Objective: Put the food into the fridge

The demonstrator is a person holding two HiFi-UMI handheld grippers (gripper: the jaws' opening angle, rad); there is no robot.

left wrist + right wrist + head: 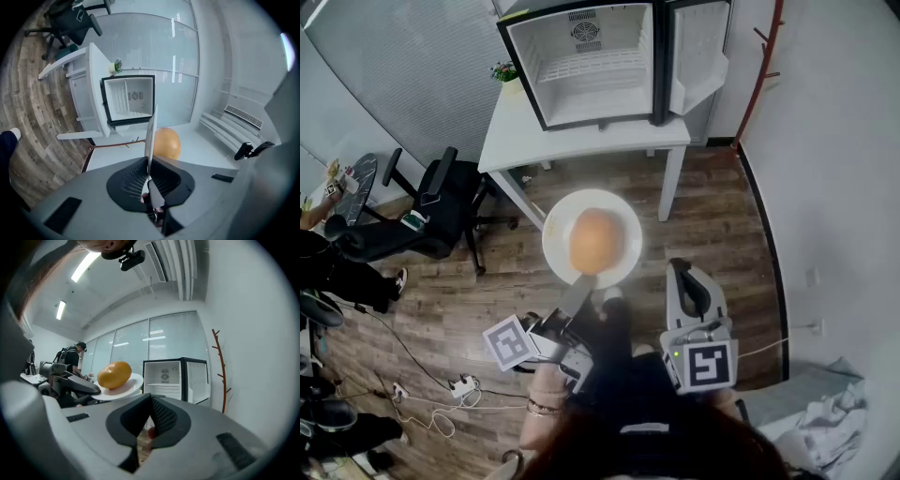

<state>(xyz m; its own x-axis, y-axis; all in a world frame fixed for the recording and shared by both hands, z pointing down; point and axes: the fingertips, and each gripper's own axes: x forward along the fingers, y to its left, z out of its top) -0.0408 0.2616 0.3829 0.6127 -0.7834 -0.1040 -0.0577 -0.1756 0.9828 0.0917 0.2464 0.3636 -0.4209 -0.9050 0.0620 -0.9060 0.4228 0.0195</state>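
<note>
A small black-framed fridge with a white interior (591, 80) stands on a white rectangular table (581, 141) at the far side of the room, its door (698, 56) swung open to the right and its shelves bare. The left gripper (579, 292) is clamped on the near rim of a round white plate (558, 246), holding it out over the brown wood-plank floor (722, 244), near the table's front edge but well short of the fridge. On the plate sits the food, a smooth orange-yellow rounded lump (596, 239) (whether fruit or bun I cannot tell). From the left gripper view the plate (151, 136) shows edge-on between the jaws, with the lump (167, 144) beside it and the fridge (129, 101) beyond. The right gripper (679, 269) hangs to the right of the plate, its jaws pressed together on nothing. A small potted plant (506, 73) stands on the table left of the fridge. A black office chair (431, 211) is parked to the left, a reddish-brown branch-shaped coat stand (764, 56) rises by the right wall, and white cables with a power strip (464, 384) trail over the near floor. Ribbed glass panels (403, 66) close off the far left.
</note>
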